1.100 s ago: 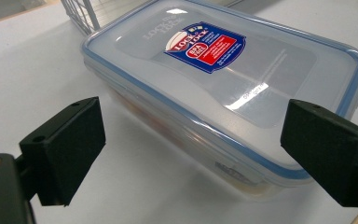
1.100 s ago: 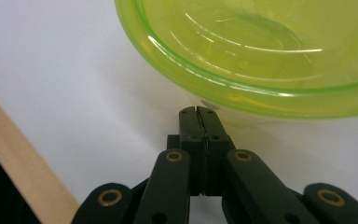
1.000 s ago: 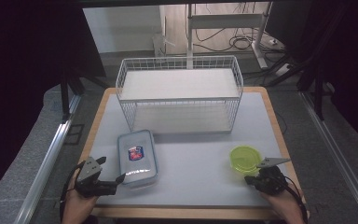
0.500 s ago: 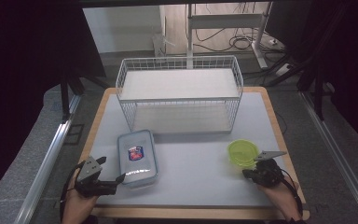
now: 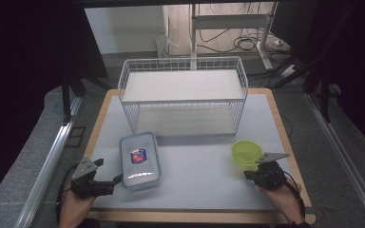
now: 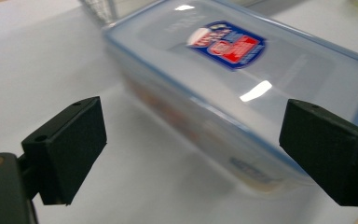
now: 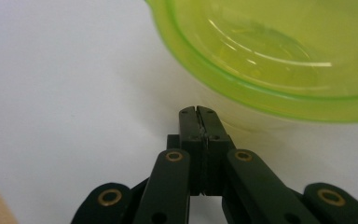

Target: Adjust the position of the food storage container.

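A clear rectangular plastic box (image 5: 140, 160) with a blue-rimmed lid and a red-and-blue label lies near the table's (image 5: 199, 178) near-left part; a translucent green round bowl (image 5: 246, 152) sits to the right. The left gripper (image 5: 113, 183) lies low and level just beside the box's near-left corner, jaws spread wide, gripping nothing. The right gripper (image 5: 250, 175) points at the bowl's near side, jaws pressed together and empty. Bare grey tabletop lies between them; a white wire basket (image 5: 183, 95) stands at the far edge
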A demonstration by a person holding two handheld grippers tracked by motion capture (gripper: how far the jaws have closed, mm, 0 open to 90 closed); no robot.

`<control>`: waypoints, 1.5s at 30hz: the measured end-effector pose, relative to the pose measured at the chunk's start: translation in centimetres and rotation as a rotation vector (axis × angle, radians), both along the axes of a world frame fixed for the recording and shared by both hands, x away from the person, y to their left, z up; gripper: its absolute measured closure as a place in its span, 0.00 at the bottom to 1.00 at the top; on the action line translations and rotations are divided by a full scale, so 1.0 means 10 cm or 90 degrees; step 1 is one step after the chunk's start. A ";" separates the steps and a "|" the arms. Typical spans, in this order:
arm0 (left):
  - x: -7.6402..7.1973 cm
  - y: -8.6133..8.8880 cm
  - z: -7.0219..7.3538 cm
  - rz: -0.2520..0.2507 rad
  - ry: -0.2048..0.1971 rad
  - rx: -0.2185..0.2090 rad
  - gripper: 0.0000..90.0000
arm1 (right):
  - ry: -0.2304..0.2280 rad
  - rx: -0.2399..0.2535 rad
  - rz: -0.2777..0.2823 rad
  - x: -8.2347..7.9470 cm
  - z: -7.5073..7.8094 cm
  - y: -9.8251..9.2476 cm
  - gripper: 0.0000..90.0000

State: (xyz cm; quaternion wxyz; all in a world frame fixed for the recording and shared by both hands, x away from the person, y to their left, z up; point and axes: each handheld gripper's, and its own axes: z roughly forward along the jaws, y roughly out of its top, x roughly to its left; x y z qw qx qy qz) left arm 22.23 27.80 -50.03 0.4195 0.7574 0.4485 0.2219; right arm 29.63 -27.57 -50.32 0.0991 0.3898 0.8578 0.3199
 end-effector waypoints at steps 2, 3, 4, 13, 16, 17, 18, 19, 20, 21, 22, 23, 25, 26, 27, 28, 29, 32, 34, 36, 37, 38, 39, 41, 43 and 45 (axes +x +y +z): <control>0.00 0.07 -0.02 -0.004 -0.007 -0.009 0.07 | -0.009 0.005 0.007 -0.04 0.03 0.02 1.00; 0.01 0.10 -0.03 0.002 -0.007 -0.021 0.08 | -0.013 0.005 0.010 -0.06 0.04 0.03 1.00; 0.02 0.13 -0.04 0.002 0.001 -0.032 0.09 | -0.015 0.007 0.012 -0.09 0.05 0.04 0.99; 0.08 0.07 -0.20 -0.039 0.068 0.016 0.47 | -0.028 0.027 0.033 -0.20 0.11 0.15 0.97; 0.09 0.03 -0.25 -0.068 0.093 0.021 0.58 | -0.031 0.031 0.042 -0.24 0.12 0.19 0.96; 0.10 0.02 -0.26 -0.081 0.100 0.020 0.62 | -0.031 0.032 0.046 -0.24 0.12 0.20 0.96; 0.10 -0.01 -0.27 -0.089 0.102 0.022 0.66 | -0.031 0.033 0.050 -0.25 0.13 0.21 0.96; 0.09 -0.03 -0.26 -0.089 0.100 0.030 0.71 | -0.031 0.035 0.051 -0.26 0.13 0.22 0.96; 0.09 -0.03 -0.26 -0.092 0.100 0.028 0.74 | -0.031 0.037 0.053 -0.26 0.13 0.23 0.96; 0.09 -0.03 -0.25 -0.095 0.099 0.019 0.77 | -0.032 0.037 0.054 -0.27 0.14 0.24 0.96; 0.09 -0.03 -0.26 -0.099 0.100 0.012 0.79 | -0.032 0.038 0.055 -0.27 0.14 0.25 0.96; 0.10 -0.04 -0.27 -0.104 0.104 0.007 0.81 | -0.031 0.040 0.057 -0.27 0.14 0.26 0.96; 0.11 -0.07 -0.28 -0.114 0.106 -0.003 0.85 | -0.031 0.046 0.057 -0.28 0.14 0.27 0.95; 0.11 -0.09 -0.27 -0.119 0.106 -0.007 0.86 | -0.031 0.048 0.057 -0.28 0.14 0.27 0.95; 0.11 -0.11 -0.27 -0.126 0.105 -0.007 0.87 | -0.031 0.050 0.056 -0.28 0.14 0.27 0.95; 0.11 -0.15 -0.27 -0.133 0.104 -0.006 0.88 | -0.032 0.052 0.056 -0.28 0.14 0.27 0.95; 0.11 -0.18 -0.27 -0.143 0.103 -0.004 0.88 | -0.033 0.054 0.056 -0.28 0.14 0.27 0.95; 0.11 -0.32 -0.25 -0.168 0.097 0.007 0.88 | -0.035 0.057 0.058 -0.29 0.15 0.29 0.95; 0.11 -0.41 -0.24 -0.179 0.091 0.014 0.88 | -0.036 0.058 0.060 -0.29 0.15 0.31 0.96; 0.11 -0.48 -0.24 -0.187 0.089 0.018 0.88 | -0.039 0.056 0.064 -0.30 0.15 0.32 0.96; 0.12 -0.51 -0.24 -0.192 0.089 0.016 0.88 | -0.040 0.057 0.065 -0.30 0.16 0.33 0.96; 0.13 -0.54 -0.23 -0.199 0.089 0.015 0.88 | -0.041 0.057 0.066 -0.30 0.16 0.33 0.96; 0.15 -0.58 -0.24 -0.203 0.091 0.005 0.88 | -0.041 0.057 0.068 -0.30 0.16 0.34 0.96; 0.19 -0.66 -0.24 -0.205 0.095 -0.006 0.89 | -0.042 0.056 0.069 -0.30 0.15 0.35 0.96; 0.22 -0.71 -0.23 -0.210 0.100 -0.008 0.90 | -0.040 0.054 0.070 -0.30 0.15 0.36 0.96; 0.24 -0.67 -0.20 -0.200 0.095 0.004 0.93 | -0.040 0.054 0.069 -0.31 0.14 0.35 0.96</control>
